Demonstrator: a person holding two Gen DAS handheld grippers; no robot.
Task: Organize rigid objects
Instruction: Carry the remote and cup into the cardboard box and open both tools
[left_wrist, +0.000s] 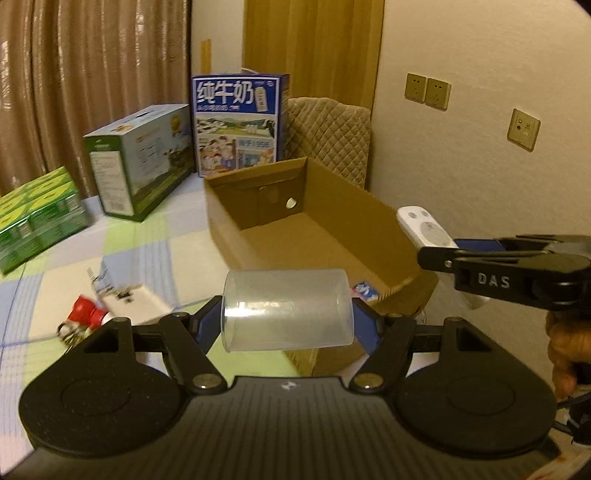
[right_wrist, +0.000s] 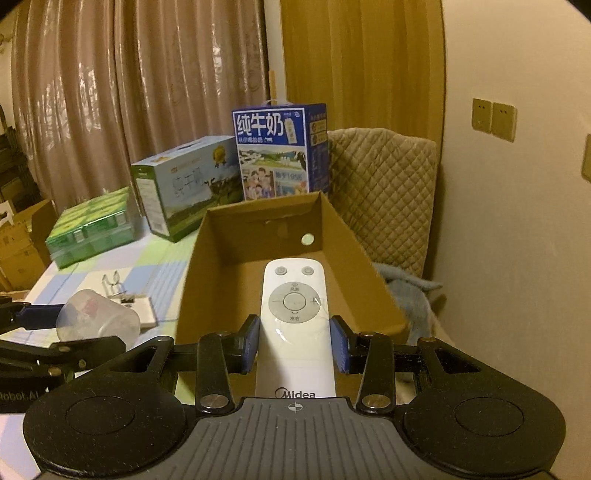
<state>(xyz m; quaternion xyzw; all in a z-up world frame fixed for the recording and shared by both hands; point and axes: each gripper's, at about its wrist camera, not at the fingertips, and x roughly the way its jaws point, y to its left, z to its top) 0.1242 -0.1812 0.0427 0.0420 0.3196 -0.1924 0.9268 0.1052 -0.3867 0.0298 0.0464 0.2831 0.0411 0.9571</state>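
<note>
Left wrist view: the left tool (left_wrist: 288, 317) clamps a clear plastic cup (left_wrist: 287, 309) lying sideways between its blue pads, held above the checked cloth of the worktop (left_wrist: 147, 243), just before the near corner of an open cardboard box (left_wrist: 314, 236). Off to the right, the right tool (left_wrist: 443, 258) holds a white Midea remote control (left_wrist: 424, 227) over the box's right wall. Right wrist view shows that remote (right_wrist: 294, 321) pinched at its sides, buttons up (its far end reaches over the box interior (right_wrist: 236, 284)). Loose on the cloth left of the box lie a red-capped item with keys (left_wrist: 83, 314) and a white block (left_wrist: 136, 301). Milk cartons (left_wrist: 240, 122) stand behind.
</note>
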